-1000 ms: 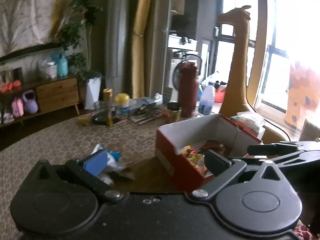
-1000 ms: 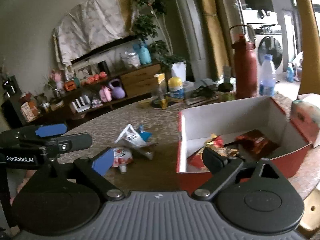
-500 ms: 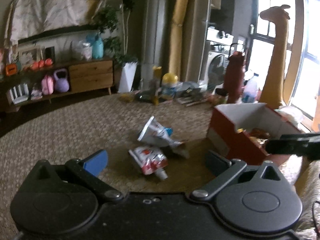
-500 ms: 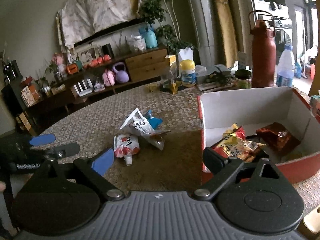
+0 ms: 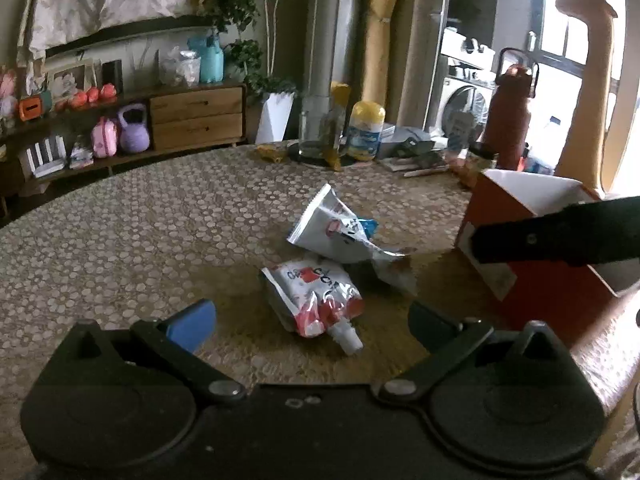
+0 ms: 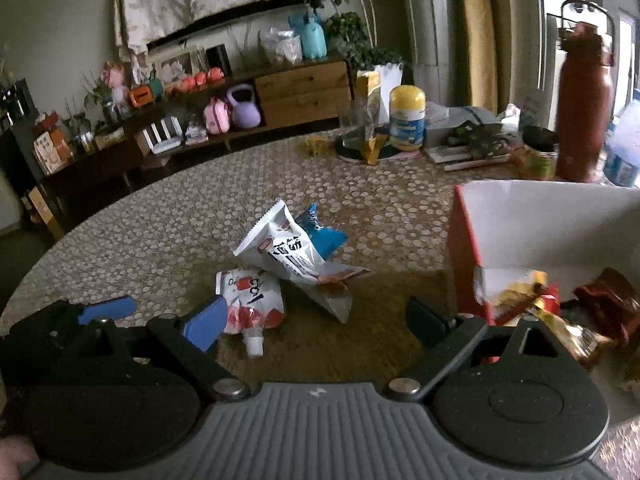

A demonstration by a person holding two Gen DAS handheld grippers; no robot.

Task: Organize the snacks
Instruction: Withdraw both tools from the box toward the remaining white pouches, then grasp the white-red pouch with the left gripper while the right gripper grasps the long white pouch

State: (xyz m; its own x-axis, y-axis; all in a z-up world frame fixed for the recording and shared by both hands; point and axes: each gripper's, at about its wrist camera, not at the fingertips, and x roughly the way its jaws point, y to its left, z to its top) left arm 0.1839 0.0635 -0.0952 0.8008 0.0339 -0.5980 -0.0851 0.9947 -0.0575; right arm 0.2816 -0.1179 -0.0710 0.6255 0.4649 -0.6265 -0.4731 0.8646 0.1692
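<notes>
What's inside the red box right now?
In the right wrist view, the red box holds a yellow-and-red snack packet near its front corner and a dark red packet further right. The right claw's body covers the box's near floor, so anything there is hidden.

Right claw (image 6: 314, 316) spread empty, spouted pouch (image 6: 250, 306) between fingertips

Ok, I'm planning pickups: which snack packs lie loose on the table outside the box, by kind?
Red-and-white spouted pouch: 1
White bag: 1
Blue packet: 1
Total: 3
</notes>
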